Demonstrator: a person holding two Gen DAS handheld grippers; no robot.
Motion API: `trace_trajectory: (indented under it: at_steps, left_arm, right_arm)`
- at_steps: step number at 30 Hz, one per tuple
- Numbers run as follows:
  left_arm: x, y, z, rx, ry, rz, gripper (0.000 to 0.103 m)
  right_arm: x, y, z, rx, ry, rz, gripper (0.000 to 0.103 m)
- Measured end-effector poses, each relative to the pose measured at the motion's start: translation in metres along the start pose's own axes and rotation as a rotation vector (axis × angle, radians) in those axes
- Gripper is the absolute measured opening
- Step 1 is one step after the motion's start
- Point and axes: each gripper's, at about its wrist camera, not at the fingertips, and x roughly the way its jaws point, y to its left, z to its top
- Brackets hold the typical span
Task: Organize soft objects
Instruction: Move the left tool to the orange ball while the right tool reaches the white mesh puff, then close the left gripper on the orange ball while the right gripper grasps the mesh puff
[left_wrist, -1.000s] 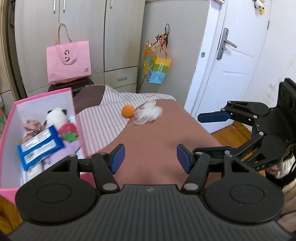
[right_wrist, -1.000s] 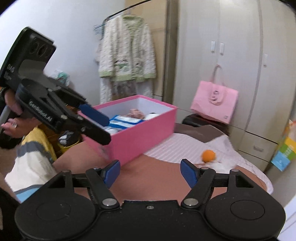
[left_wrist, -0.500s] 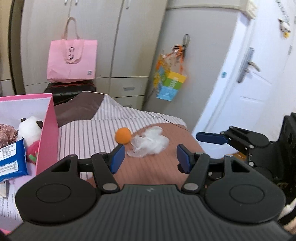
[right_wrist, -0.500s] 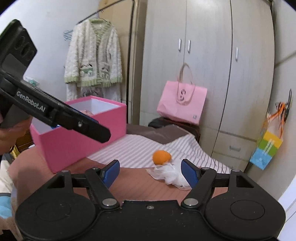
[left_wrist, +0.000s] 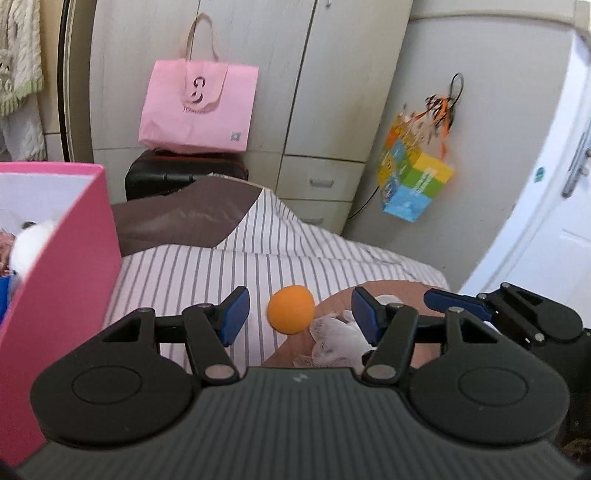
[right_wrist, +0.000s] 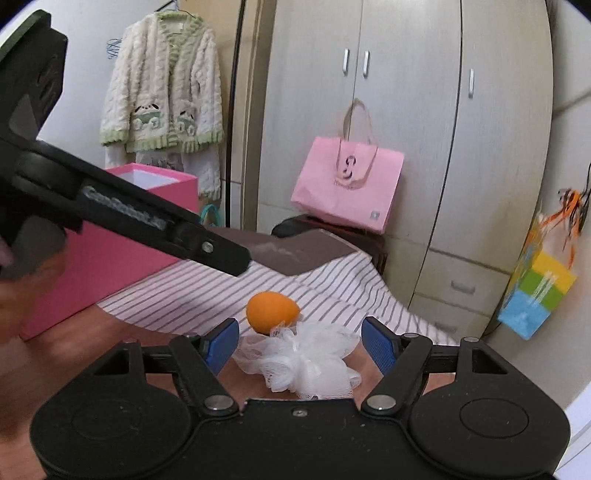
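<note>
Our left gripper (left_wrist: 299, 314), fingers closing, frames the orange ball (left_wrist: 291, 309) untouched on the bed (left_wrist: 207, 273); our right gripper (right_wrist: 299, 341) hangs released around the white mesh puff (right_wrist: 303, 365).

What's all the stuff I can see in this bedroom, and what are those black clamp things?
orange ball: one, orange, on the striped sheet beside the mesh puff
mesh puff: one, white, on the brown cover, touching the ball
box: one, pink, open, on the bed at left, soft toys partly visible inside
tote bag: one, pink, on a black case by the wardrobe
gift bag: one, multicoloured, hanging on the wall
cardigan: one, cream and green, hanging up
wardrobe: one, pale wood
left hand-held gripper: one, black with blue pads, jaws closing, ball seen between them but untouched
right hand-held gripper: one, black with blue pads, open around the puff
</note>
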Motion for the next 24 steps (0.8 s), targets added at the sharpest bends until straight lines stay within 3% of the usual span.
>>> trace_trajectory:
  at_steps: [6, 9, 16, 21, 23, 24]
  left_arm:
    - [0.03, -0.008, -0.002, -0.018, -0.031, 0.067, 0.059]
    - [0.046, -0.009, -0.005, 0.005, -0.025, 0.093, 0.058]
    - [0.064, -0.014, -0.015, 0.075, -0.001, 0.109, 0.053]
    - [0.077, -0.012, -0.021, 0.071, 0.042, 0.125, 0.05]
    - [0.079, -0.012, -0.021, 0.067, 0.04, 0.117, 0.046]
    - [0.078, -0.013, -0.022, 0.072, 0.035, 0.107, 0.038]
  right_arm:
    - [0.025, -0.017, -0.01, 0.063, 0.071, 0.059, 0.077]
    - [0.035, -0.02, -0.015, 0.107, 0.122, 0.055, 0.07]
    - [0.03, -0.018, -0.022, 0.081, 0.111, 0.059, 0.055]
    - [0.032, -0.018, -0.026, 0.077, 0.111, 0.045, 0.045]
    - [0.031, -0.017, -0.028, 0.074, 0.109, 0.043, 0.042]
    - [0.031, -0.016, -0.029, 0.071, 0.109, 0.04, 0.041]
